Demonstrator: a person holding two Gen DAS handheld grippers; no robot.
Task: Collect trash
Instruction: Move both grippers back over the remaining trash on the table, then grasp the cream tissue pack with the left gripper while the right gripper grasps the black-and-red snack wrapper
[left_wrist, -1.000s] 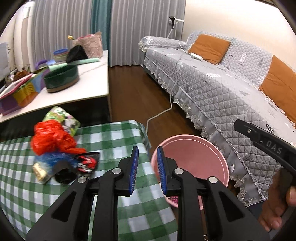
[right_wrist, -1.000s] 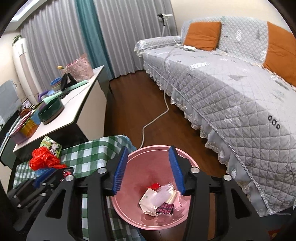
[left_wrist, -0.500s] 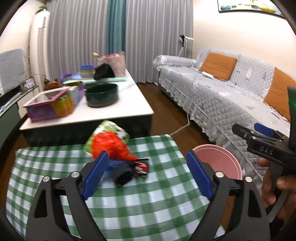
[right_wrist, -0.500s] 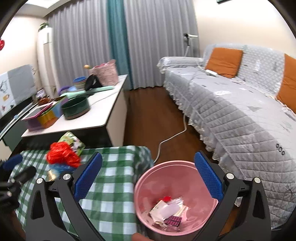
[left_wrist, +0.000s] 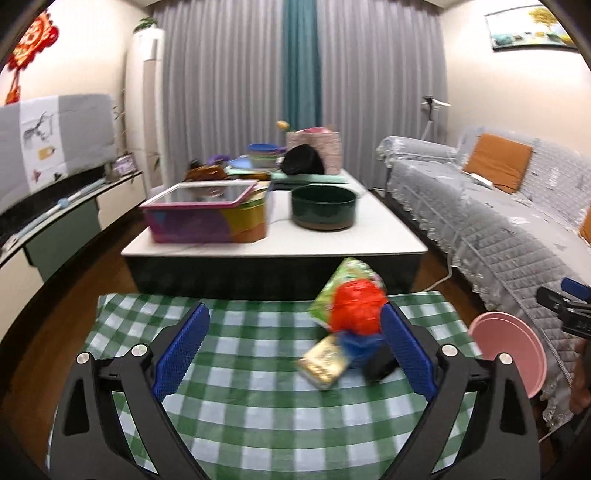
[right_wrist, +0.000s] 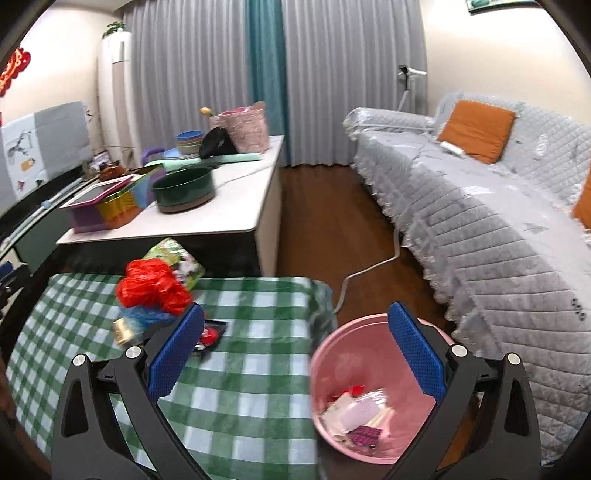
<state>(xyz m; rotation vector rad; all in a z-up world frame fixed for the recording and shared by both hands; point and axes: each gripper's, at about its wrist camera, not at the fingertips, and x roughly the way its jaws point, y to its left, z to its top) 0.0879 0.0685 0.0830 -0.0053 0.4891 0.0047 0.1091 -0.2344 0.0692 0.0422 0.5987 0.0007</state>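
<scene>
A trash pile lies on the green checked tablecloth (left_wrist: 258, 398): a red plastic bag (left_wrist: 356, 306), a green wrapper (left_wrist: 341, 282), a blue bag (left_wrist: 354, 345), a gold packet (left_wrist: 325, 360) and a small black piece (left_wrist: 380, 365). My left gripper (left_wrist: 293, 350) hangs open over the cloth, with the pile just inside its right finger and nothing gripped. My right gripper (right_wrist: 295, 354) is open and empty between the cloth's edge and the pink bin (right_wrist: 364, 350). Paper and wrappers (right_wrist: 354, 410) lie in the bin. From this side I see the red bag (right_wrist: 151, 284) and a red-black wrapper (right_wrist: 210, 334).
Behind the cloth stands a white coffee table (left_wrist: 280, 240) with a dark green bowl (left_wrist: 323, 206) and a colourful box (left_wrist: 207, 214). A grey-covered sofa (right_wrist: 480, 206) runs along the right. A white cable (right_wrist: 369, 269) trails over the wood floor by the bin (left_wrist: 509, 354).
Both grippers' jaws have spread wide. The left gripper swung from beside the bin to face the trash pile on the cloth. The right gripper turned left, the bin now under its right finger.
</scene>
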